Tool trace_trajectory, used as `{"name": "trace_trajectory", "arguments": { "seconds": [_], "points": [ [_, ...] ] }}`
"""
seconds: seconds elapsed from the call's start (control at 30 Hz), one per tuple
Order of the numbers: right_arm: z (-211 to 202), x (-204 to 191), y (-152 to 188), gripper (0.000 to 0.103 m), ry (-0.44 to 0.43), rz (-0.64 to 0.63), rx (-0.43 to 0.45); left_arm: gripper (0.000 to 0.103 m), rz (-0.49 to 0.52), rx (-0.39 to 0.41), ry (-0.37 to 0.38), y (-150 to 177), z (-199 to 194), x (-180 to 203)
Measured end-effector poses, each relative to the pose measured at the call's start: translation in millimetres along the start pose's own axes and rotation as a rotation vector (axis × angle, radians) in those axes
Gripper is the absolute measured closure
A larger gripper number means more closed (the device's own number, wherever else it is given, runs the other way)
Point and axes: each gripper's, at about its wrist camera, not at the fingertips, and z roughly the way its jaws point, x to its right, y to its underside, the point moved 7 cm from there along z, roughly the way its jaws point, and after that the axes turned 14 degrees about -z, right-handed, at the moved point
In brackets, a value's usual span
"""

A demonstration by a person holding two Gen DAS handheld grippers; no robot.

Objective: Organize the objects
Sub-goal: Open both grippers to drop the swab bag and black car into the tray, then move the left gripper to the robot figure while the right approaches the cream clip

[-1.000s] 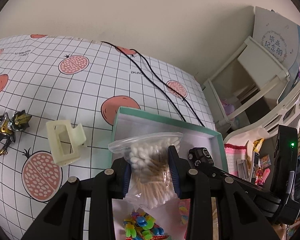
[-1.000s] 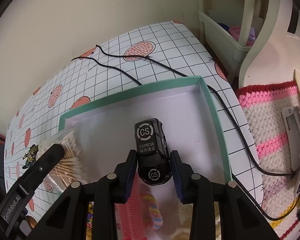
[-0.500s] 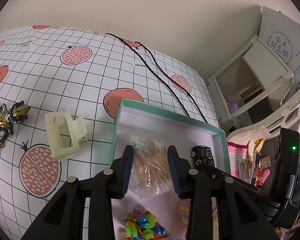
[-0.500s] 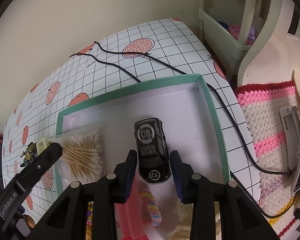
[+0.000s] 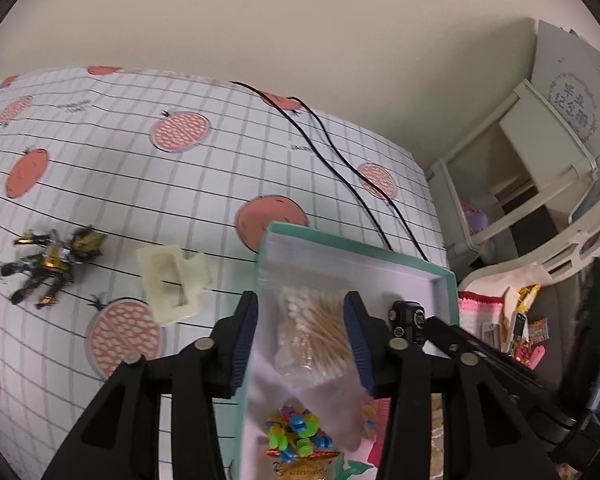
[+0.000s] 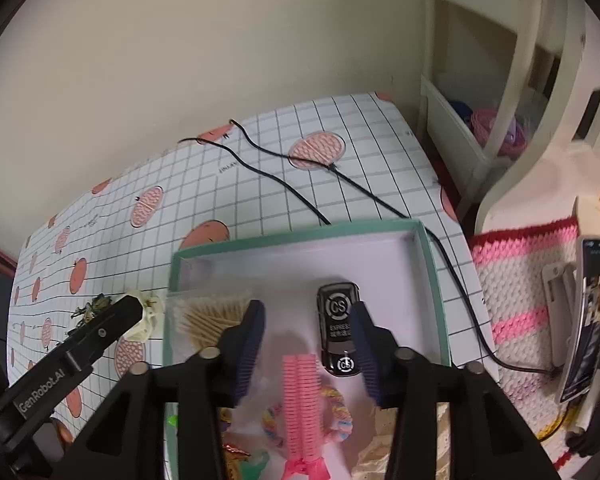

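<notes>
A teal-rimmed box (image 5: 360,246) (image 6: 296,238) lies on the grid tablecloth. A clear bag of cotton swabs (image 5: 314,330) (image 6: 210,316) lies inside it at the left. My left gripper (image 5: 302,340) is open, jaws apart on either side of the bag. A black toy car (image 6: 338,330) (image 5: 408,318) lies in the box at the right. My right gripper (image 6: 308,344) is open above the box, its right finger beside the car. A cream hair claw (image 5: 172,288) and a black-gold robot figure (image 5: 52,260) lie on the cloth left of the box.
A pink comb (image 6: 304,396), a pastel hair tie (image 6: 338,416) and coloured clips (image 5: 298,438) lie in the box's near part. Black cables (image 5: 340,160) run across the cloth behind it. A cream shelf unit (image 5: 520,184) and a pink crocheted mat (image 6: 532,280) are at the right.
Both grippers opened: the left let go of the swab bag, now lying in the box, and the right let go of the toy car. Both pulled back a little.
</notes>
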Motion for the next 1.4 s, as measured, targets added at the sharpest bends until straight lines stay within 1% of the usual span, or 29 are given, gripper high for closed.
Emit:
{"name": "trace_trajectory", "arguments": {
  "seconds": [0.03,0.1,0.17,0.23,0.3,0.4,0.57,0.6,0.63,0.67,0.77,0.83,0.93,1.2,1.23,1.27,1.4],
  "points": [
    [-2,-2,-2,0.04,0.004,-0.008,0.004,0.056,0.001,0.006,-0.01,-2,-3,-1],
    [-5,-7,-4,0.039,0.008,-0.022,0.011,0.051,0.002,0.014,-0.033,-5,-8,-4],
    [-6,-9,-4,0.037,0.008,-0.03,0.01,0.043,-0.008,0.03,-0.046,-9,-14,-6],
    [-6,-11,-4,0.031,0.008,-0.036,0.011,0.043,-0.007,0.042,-0.062,-12,-18,-8],
    [-5,-13,-4,0.029,0.008,-0.042,0.01,0.043,0.002,0.044,-0.091,-13,-19,-9],
    [-2,-15,-4,0.022,0.012,-0.046,0.003,0.042,0.009,0.04,-0.125,-13,-17,-13],
    [4,-15,-1,0.017,0.018,-0.051,-0.018,0.041,-0.004,0.019,-0.175,-13,-11,-23],
    [5,-14,0,0.013,0.02,-0.05,-0.021,0.038,-0.006,0.019,-0.186,-13,-11,-25],
    [6,-14,0,0.01,0.021,-0.05,-0.023,0.025,-0.009,0.019,-0.197,-13,-11,-27],
    [7,-14,0,0.01,0.023,-0.052,-0.024,0.018,-0.013,0.022,-0.199,-14,-11,-28],
    [7,-15,1,0.008,0.03,-0.061,-0.023,0.018,-0.021,0.027,-0.206,-16,-11,-31],
    [7,-16,0,0.002,0.034,-0.065,-0.022,0.018,-0.019,0.03,-0.222,-17,-10,-34],
    [8,-16,1,0.001,0.038,-0.069,-0.023,0.018,-0.012,0.029,-0.245,-17,-8,-37],
    [11,-16,3,0.0,0.039,-0.069,-0.024,0.017,-0.027,0.023,-0.265,-17,-3,-43],
    [11,-15,3,0.0,0.04,-0.069,-0.025,0.013,-0.027,0.022,-0.267,-16,-3,-44],
    [12,-15,3,0.0,0.04,-0.069,-0.026,0.006,-0.028,0.023,-0.268,-16,-2,-44],
    [14,-15,6,0.0,0.04,-0.076,-0.033,0.006,-0.033,0.031,-0.276,-16,-1,-47]
  ]
}}
